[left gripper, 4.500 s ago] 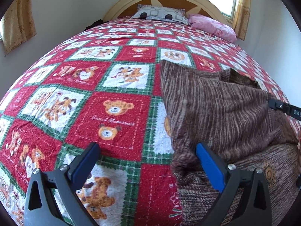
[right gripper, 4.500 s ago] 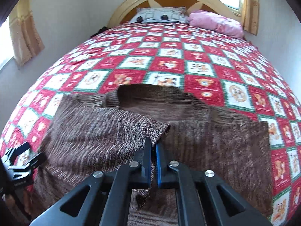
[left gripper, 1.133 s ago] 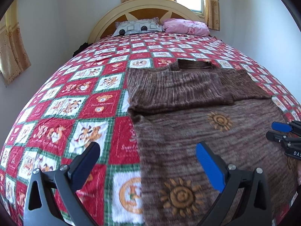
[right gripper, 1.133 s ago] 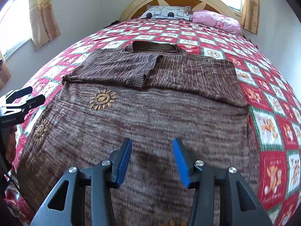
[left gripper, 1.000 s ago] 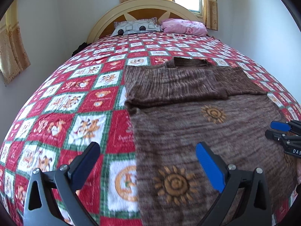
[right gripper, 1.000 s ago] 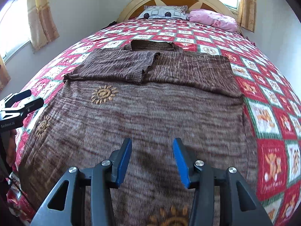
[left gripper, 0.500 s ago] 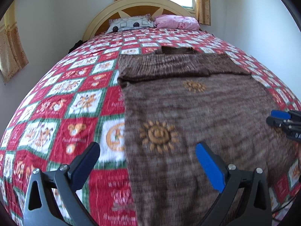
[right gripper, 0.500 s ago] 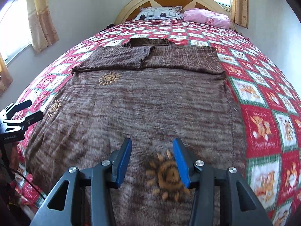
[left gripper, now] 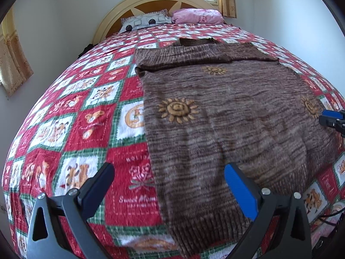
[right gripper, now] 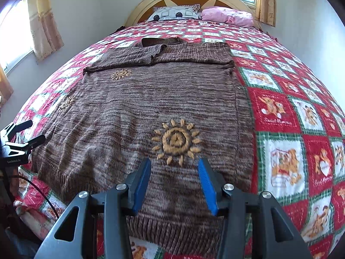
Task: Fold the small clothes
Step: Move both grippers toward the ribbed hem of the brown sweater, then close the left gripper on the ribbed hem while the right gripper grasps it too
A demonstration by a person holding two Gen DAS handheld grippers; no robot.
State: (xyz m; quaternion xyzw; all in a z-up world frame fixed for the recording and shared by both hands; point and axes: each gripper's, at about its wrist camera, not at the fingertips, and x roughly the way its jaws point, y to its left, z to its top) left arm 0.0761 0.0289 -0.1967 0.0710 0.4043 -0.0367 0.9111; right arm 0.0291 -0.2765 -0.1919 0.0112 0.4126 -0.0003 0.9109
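A brown knit sweater (left gripper: 226,112) with orange sun motifs lies flat on the bed, both sleeves folded across its chest; it also shows in the right wrist view (right gripper: 151,108). My left gripper (left gripper: 168,185) is open and empty, hovering over the sweater's near left hem corner. My right gripper (right gripper: 173,183) is open and empty, over the hem near its right side, just below a sun motif (right gripper: 176,141). Each gripper shows at the edge of the other's view: the right gripper (left gripper: 332,118) and the left gripper (right gripper: 19,138).
The bed carries a red, white and green teddy-bear quilt (left gripper: 75,129), also in the right wrist view (right gripper: 301,129). A patterned pillow (right gripper: 174,13) and a pink pillow (right gripper: 228,17) lie at the headboard. Walls and curtained windows flank the bed. A cable (right gripper: 43,196) hangs at the near left.
Both grippers have pulled back from the sleeves towards the foot of the bed, so the sweater's hem is now in view. The right gripper let go of the sleeve and opened.
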